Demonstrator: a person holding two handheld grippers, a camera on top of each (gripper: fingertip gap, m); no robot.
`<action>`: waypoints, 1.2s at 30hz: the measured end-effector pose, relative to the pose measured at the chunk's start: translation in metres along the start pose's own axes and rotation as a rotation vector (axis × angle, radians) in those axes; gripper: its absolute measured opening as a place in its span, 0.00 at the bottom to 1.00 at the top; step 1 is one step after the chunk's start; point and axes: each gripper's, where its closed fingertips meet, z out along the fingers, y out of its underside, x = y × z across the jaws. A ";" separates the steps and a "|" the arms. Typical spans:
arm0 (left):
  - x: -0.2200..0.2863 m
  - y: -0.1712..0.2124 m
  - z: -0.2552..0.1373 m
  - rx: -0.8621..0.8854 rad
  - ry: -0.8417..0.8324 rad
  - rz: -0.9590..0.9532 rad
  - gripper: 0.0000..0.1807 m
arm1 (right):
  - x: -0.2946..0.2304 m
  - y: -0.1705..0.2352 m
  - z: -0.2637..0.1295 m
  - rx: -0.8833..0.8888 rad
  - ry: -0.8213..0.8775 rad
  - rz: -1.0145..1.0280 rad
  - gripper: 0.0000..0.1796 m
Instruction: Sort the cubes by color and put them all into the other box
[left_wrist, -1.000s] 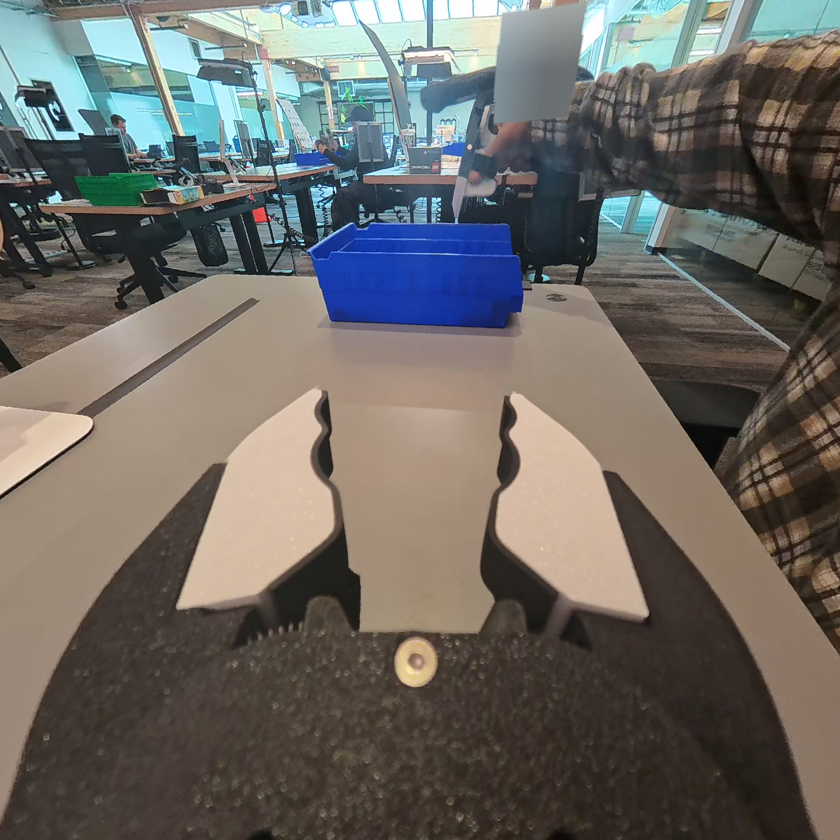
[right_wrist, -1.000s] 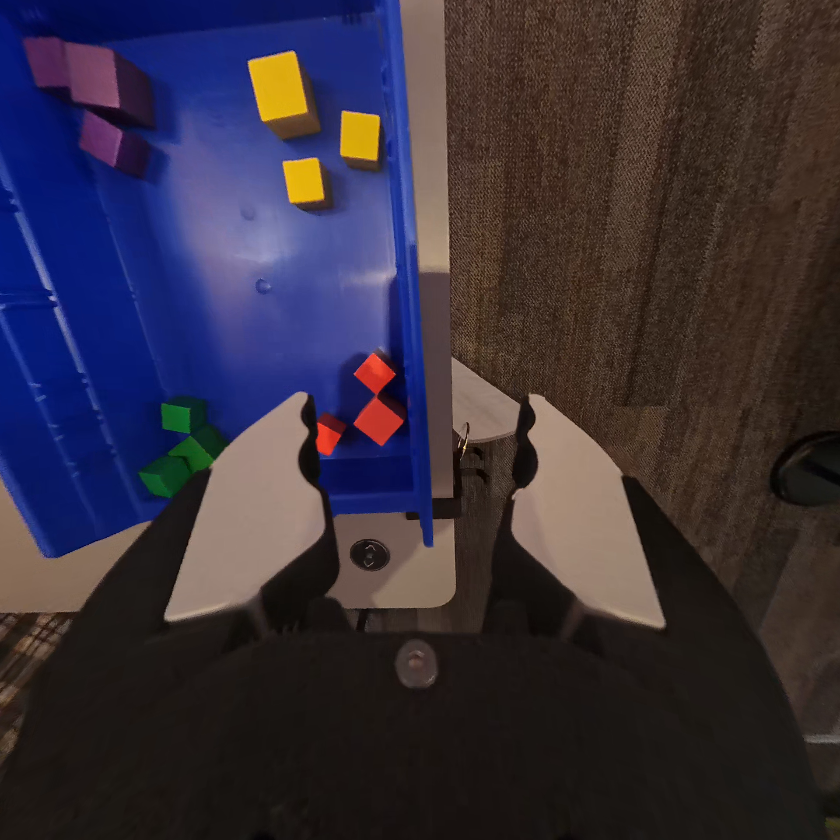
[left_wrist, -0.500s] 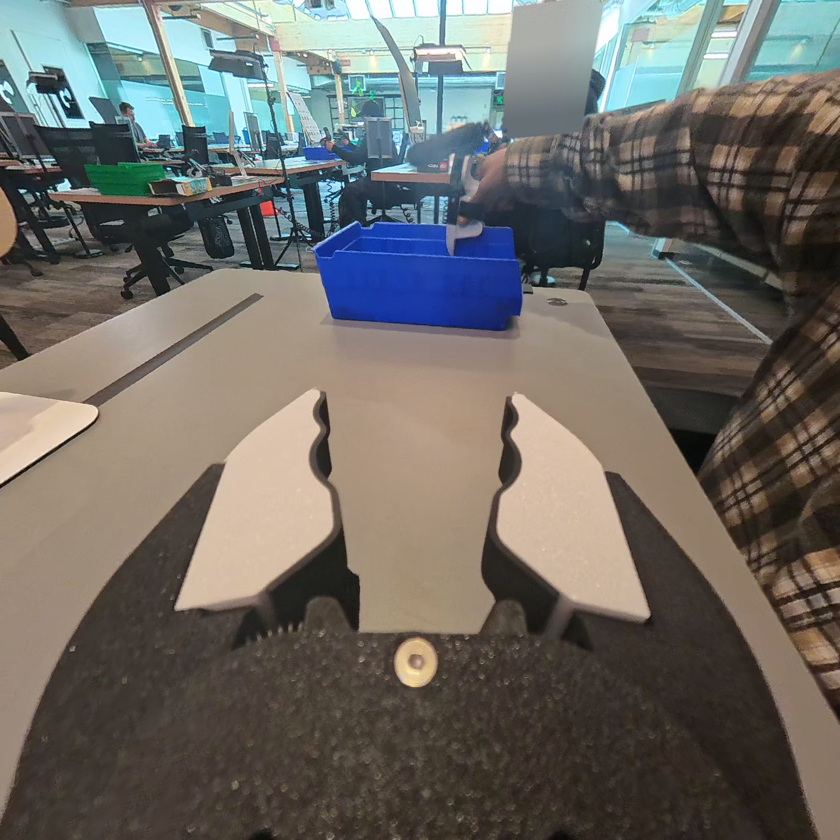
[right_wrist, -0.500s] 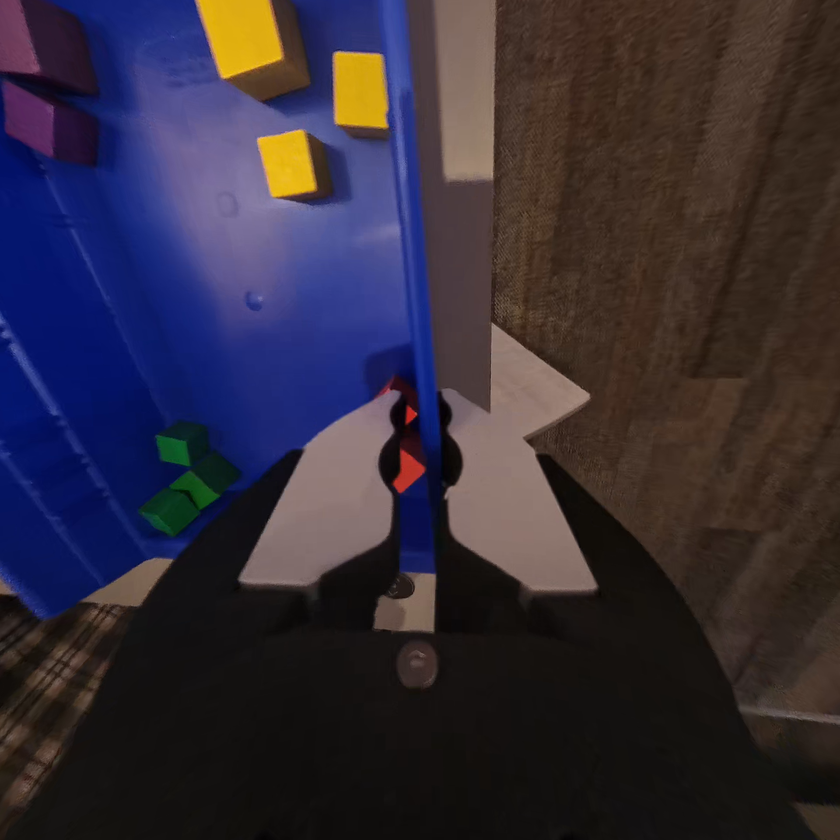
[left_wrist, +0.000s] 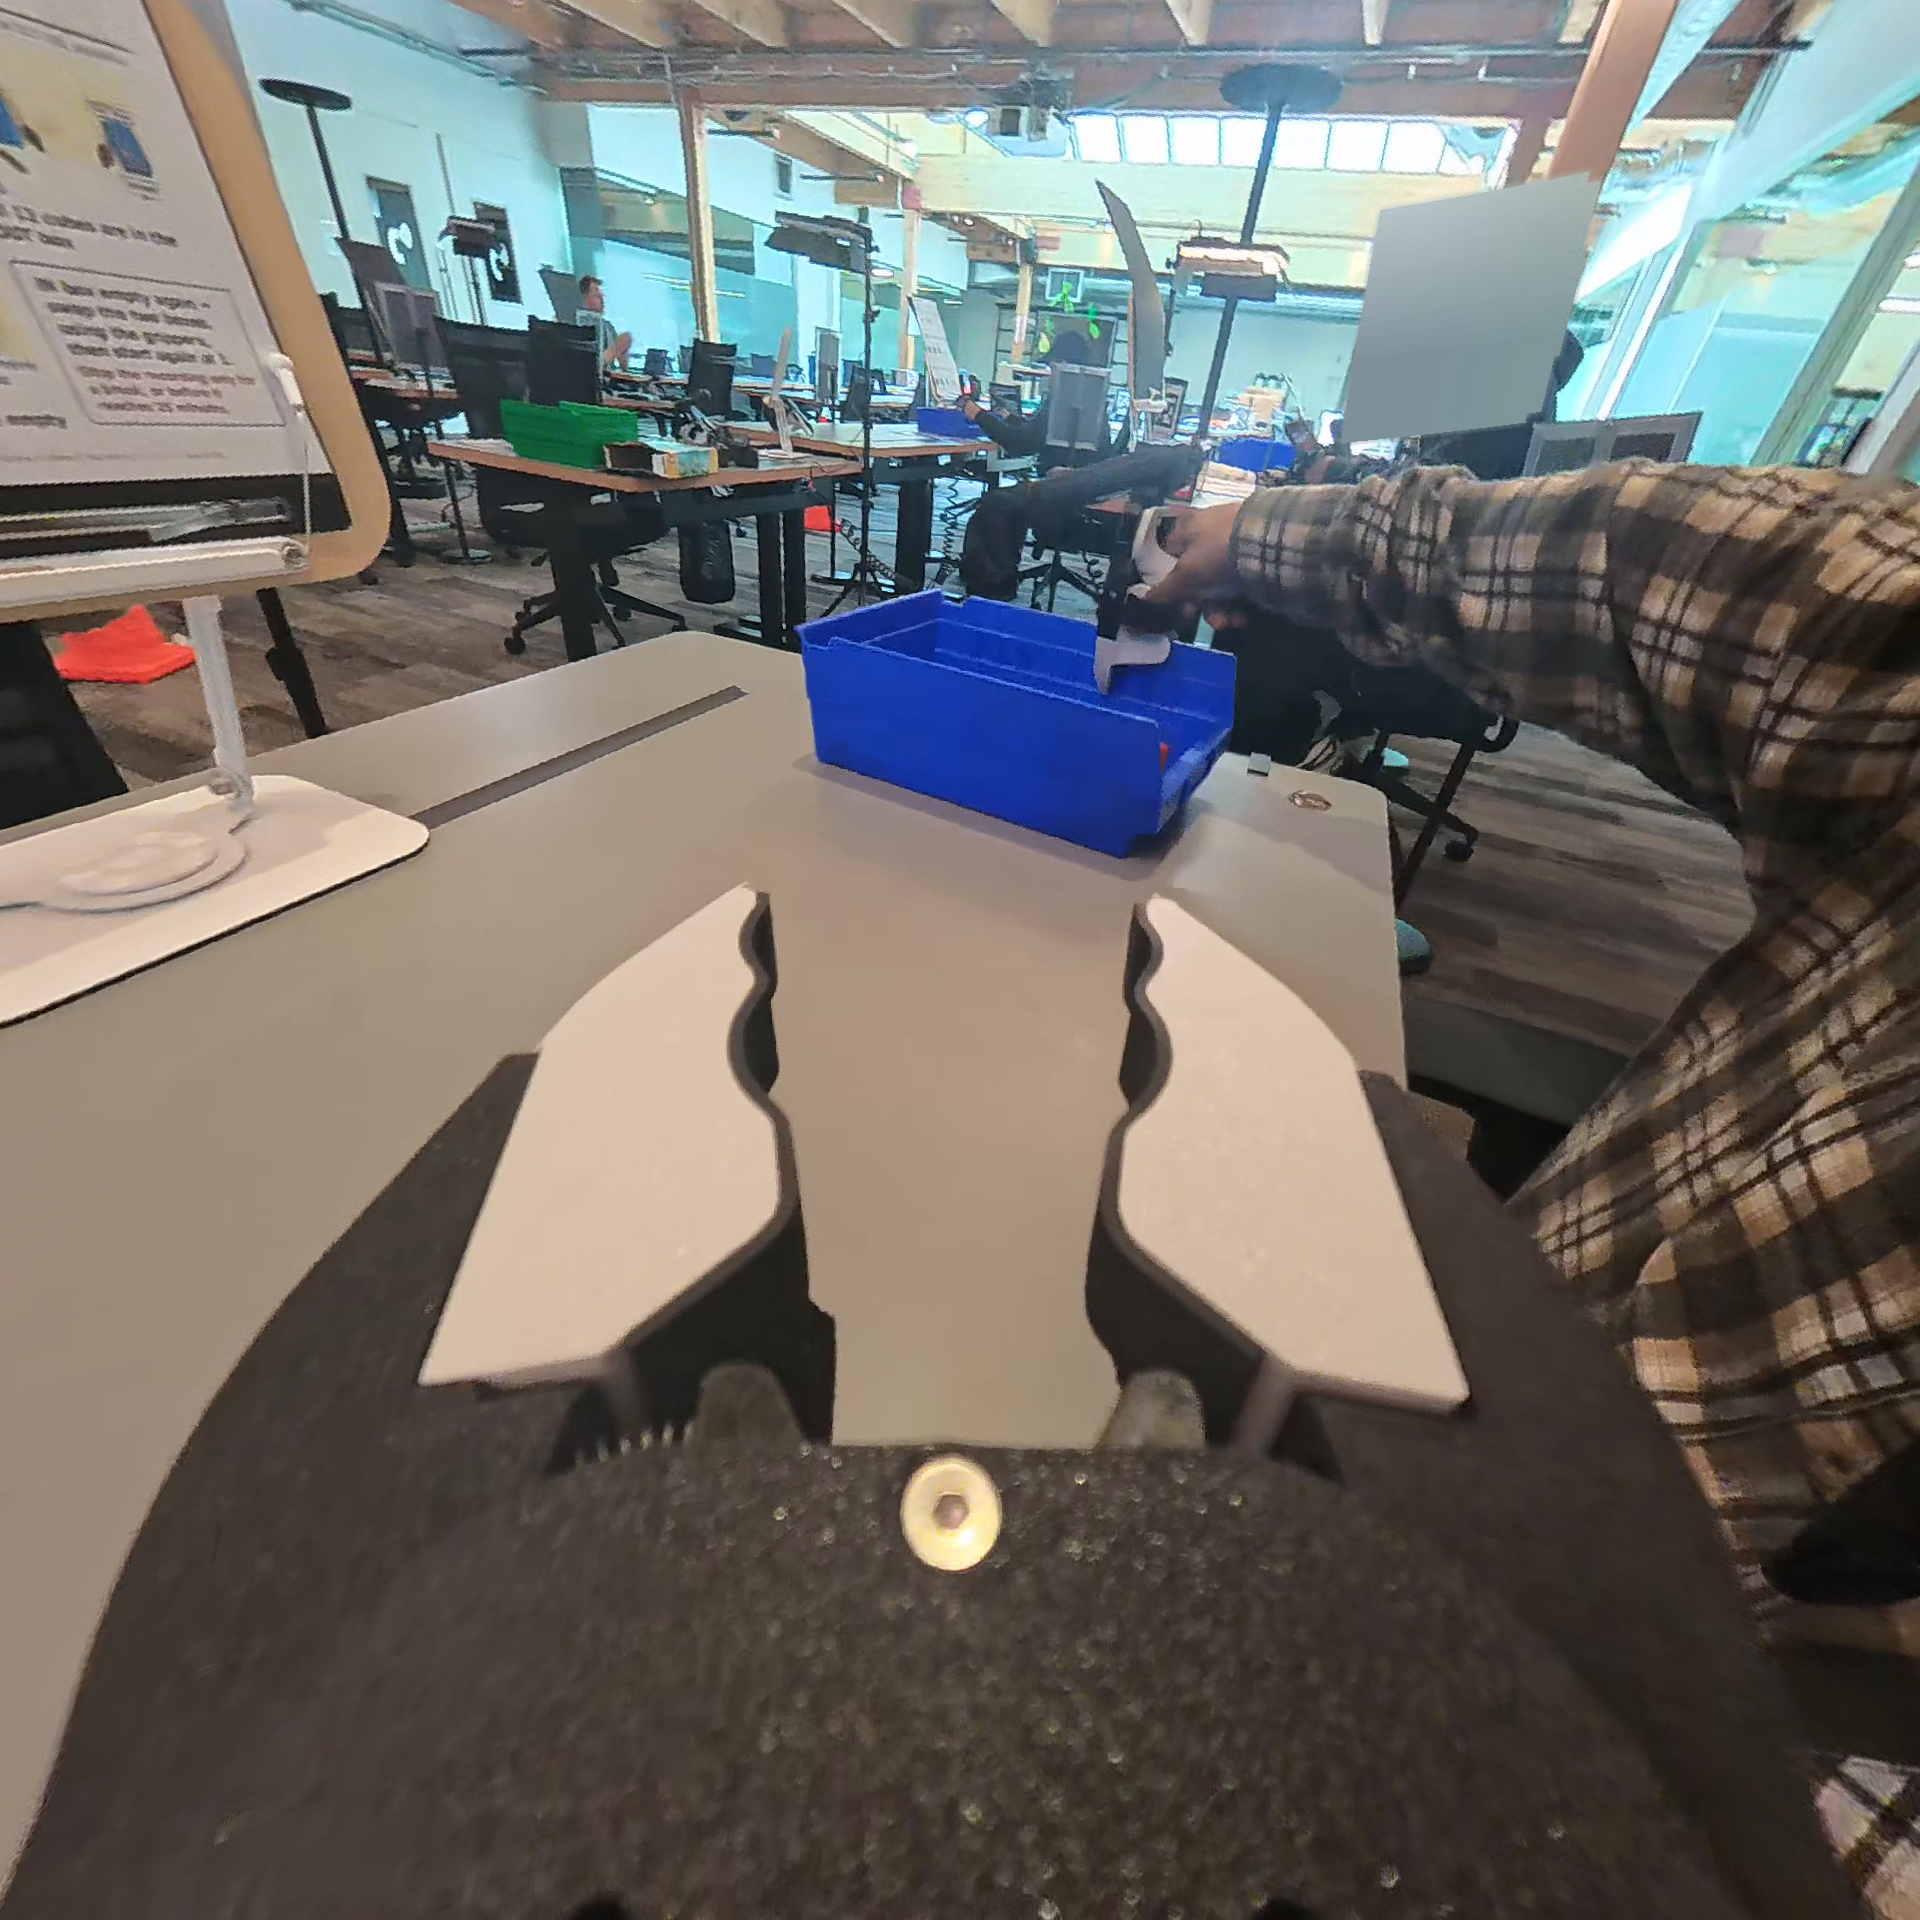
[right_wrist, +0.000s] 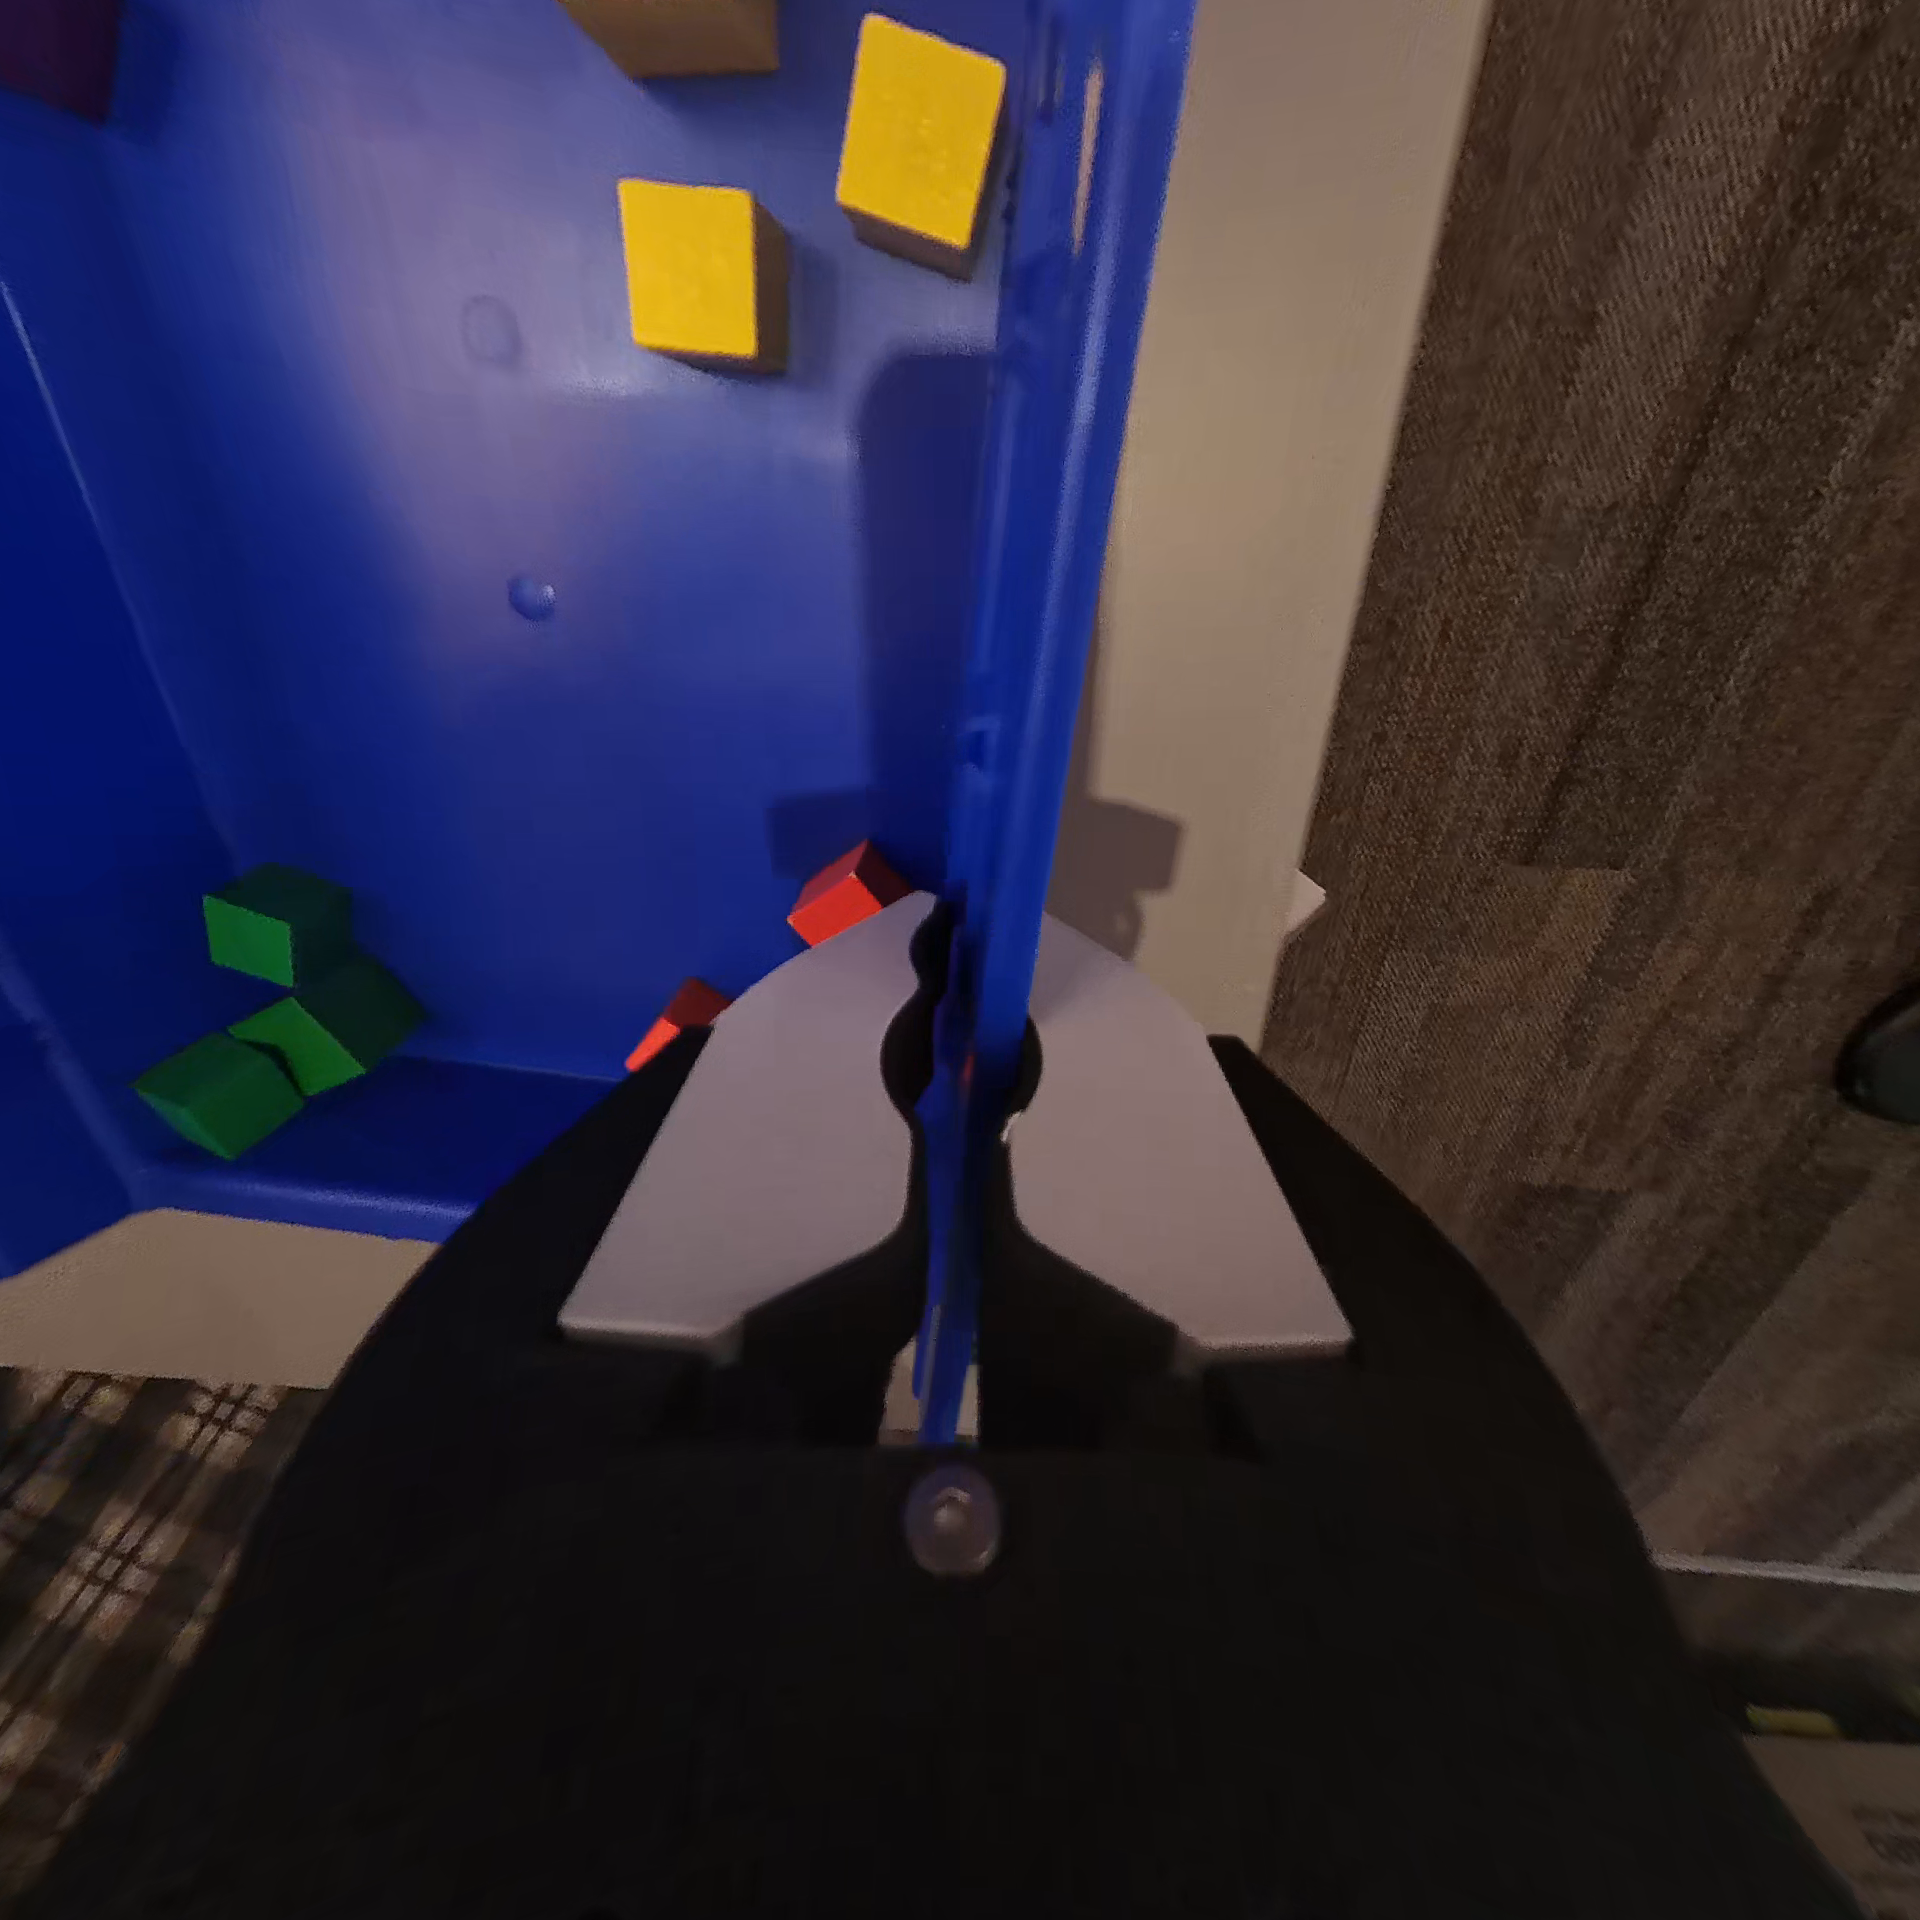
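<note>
The blue box (left_wrist: 997, 748) stands at the far end of the grey table (left_wrist: 416, 1039). My right gripper (right_wrist: 971, 914) is shut on the box's right side wall (right_wrist: 1039, 520), one pad inside and one outside; it also shows in the left wrist view (left_wrist: 1127, 649). Inside the box lie yellow cubes (right_wrist: 696, 270), green cubes (right_wrist: 281, 997), red cubes (right_wrist: 847, 894) beside my inner finger, and a purple cube (right_wrist: 52, 42) at the top left. My left gripper (left_wrist: 951, 925) is open and empty, low over the bare table, well short of the box.
A sign board on a stand (left_wrist: 135, 312) with a white base (left_wrist: 208, 852) is at the table's left. A person's plaid sleeve (left_wrist: 1662, 675) reaches across on the right. The table's right edge (left_wrist: 1392, 935) drops to carpet. Desks and chairs stand behind.
My right gripper went from wide open over the box's corner to shut on its side wall. The box now sits turned in the left wrist view, which has swung left. My left gripper narrowed slightly.
</note>
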 end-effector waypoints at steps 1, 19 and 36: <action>0.001 0.000 -0.003 0.003 -0.008 -0.006 0.35 | -0.008 -0.001 0.001 0.008 -0.008 -0.011 0.02; 0.005 -0.015 -0.031 0.039 -0.051 -0.054 0.33 | -0.195 -0.018 0.015 0.053 -0.080 -0.173 0.03; 0.005 -0.015 -0.057 -0.016 -0.125 -0.024 0.32 | -0.369 -0.025 0.028 -0.012 -0.110 -0.267 0.03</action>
